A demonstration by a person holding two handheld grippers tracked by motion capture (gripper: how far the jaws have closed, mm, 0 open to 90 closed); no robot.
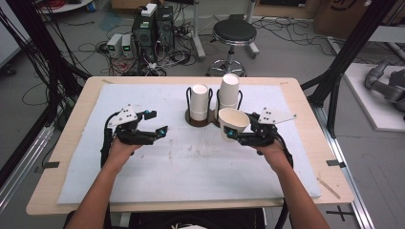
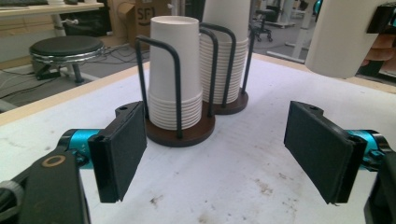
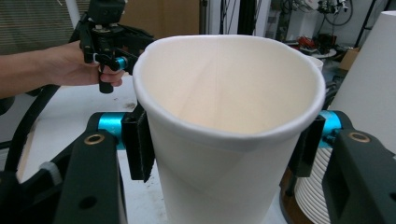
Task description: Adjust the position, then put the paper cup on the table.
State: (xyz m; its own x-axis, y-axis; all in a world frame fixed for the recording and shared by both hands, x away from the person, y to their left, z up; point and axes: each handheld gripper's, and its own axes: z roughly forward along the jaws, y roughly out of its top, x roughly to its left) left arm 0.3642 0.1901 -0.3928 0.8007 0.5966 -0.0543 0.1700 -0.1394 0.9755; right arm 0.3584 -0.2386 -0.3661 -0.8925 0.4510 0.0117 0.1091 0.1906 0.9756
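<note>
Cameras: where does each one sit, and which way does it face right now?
High view: above the person's side, looking forward and down on the table; both forearms, left gripper, right gripper.
Left gripper view: on the open left gripper, facing the cup holder.
Right gripper view: on the right gripper, looking into its paper cup.
All share that cup.

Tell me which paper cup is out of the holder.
The single cup clamped in the right gripper, mouth up; the other cups sit stacked upside down in the two-slot holder.
</note>
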